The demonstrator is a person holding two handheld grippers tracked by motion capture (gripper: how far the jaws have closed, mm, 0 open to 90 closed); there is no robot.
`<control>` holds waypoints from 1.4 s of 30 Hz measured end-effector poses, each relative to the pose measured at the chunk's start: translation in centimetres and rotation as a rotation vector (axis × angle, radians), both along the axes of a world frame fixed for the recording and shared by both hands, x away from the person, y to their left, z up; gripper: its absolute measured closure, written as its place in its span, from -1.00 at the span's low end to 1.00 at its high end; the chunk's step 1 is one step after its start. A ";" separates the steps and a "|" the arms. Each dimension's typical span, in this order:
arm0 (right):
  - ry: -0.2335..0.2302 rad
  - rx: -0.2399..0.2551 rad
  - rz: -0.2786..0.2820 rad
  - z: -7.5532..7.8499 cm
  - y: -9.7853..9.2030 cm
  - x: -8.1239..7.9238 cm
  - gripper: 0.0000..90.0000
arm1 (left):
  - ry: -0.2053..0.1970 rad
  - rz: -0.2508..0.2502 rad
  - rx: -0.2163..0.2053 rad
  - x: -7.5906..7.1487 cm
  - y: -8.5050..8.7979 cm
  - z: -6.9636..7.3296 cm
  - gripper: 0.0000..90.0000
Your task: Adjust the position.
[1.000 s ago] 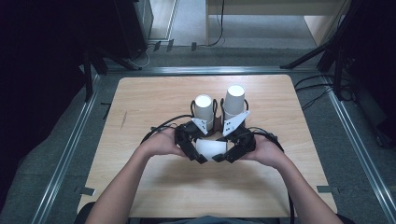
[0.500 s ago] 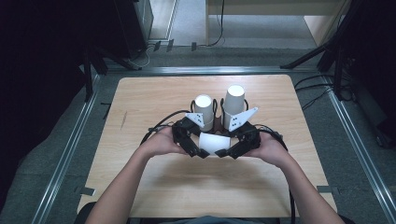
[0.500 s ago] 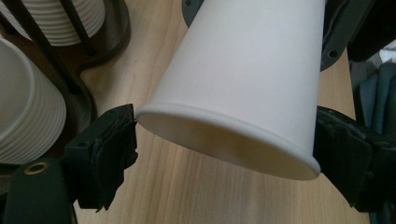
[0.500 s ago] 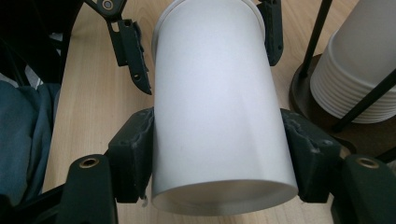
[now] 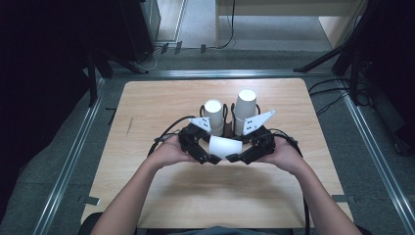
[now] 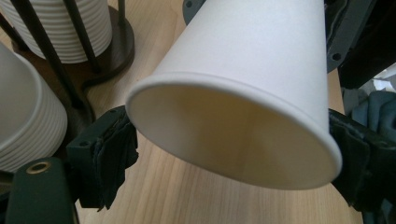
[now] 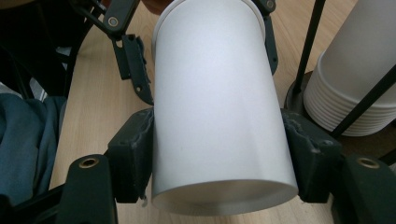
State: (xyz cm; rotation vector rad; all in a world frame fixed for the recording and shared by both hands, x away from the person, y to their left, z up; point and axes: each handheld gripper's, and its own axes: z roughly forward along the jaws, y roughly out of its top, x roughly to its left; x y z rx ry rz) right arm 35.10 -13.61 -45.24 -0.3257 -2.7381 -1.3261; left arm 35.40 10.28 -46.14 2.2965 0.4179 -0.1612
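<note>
Cups come in three lots: one loose white paper cup (image 5: 226, 146) lying on its side at the centre of the high view, and two upside-down stacks of white paper cups, a shorter left stack (image 5: 214, 116) and a taller right stack (image 5: 244, 111), each standing inside a black wire holder (image 5: 225, 128) just above the loose cup in the frame.

Two grippers meet at the loose cup. In the right gripper view, the right gripper (image 7: 217, 161) has its padded jaws pressed on both sides of the cup's body near its closed base, gripping it. In the left gripper view, the left gripper (image 6: 229, 156) has its jaws spread wide around the cup's open rim; they have just been opening, and the left pad stands clear of the rim, while at the right pad I cannot tell whether there is contact.

Underneath is a light wooden table (image 5: 161, 103) with rounded corners, set on a grey floor (image 5: 58, 186) between metal rails. Dark equipment stands and cables sit along the upper edge of the high view. Two bare forearms enter from the bottom edge.
</note>
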 end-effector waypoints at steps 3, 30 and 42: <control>-0.001 0.013 0.004 0.1 -0.1 0.0 -0.26 | 0.007 0.003 -0.027 -0.1 -0.1 -0.1 -0.73; 0.030 0.049 0.039 0.3 -0.2 -0.2 -0.37 | 0.036 -0.053 -0.127 -0.2 1.1 0.3 -0.39; 0.017 -0.015 -0.001 -0.3 0.0 -0.1 -0.48 | -0.003 -0.016 -0.053 -0.1 2.1 1.7 -0.41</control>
